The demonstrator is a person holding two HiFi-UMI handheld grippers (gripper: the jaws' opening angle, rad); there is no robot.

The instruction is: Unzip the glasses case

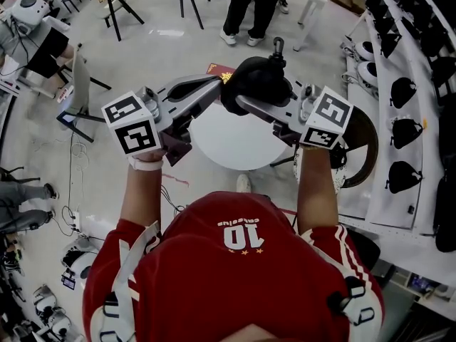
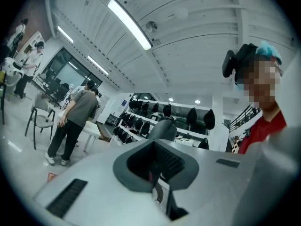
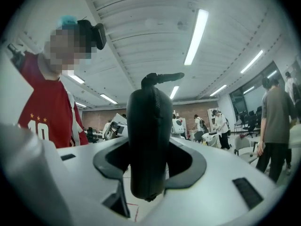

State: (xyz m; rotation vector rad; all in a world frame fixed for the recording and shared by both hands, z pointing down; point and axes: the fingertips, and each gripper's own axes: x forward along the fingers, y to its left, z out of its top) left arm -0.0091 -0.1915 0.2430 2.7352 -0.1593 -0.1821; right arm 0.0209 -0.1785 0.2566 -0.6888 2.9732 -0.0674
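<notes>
A black glasses case hangs in the air above a round white table. My right gripper comes in from the right and is shut on its body. In the right gripper view the glasses case stands upright between the jaws, its zipper pull sticking out at the top. My left gripper reaches in from the left, tips at the case's left end. In the left gripper view its jaws look closed together, with the rounded end of the case just beyond them. I cannot tell whether they pinch anything.
A person stands beyond the table, with chairs nearby. A white shelf with several black bags runs along the right. Cables and gear lie on the floor at the left. A red item lies past the table.
</notes>
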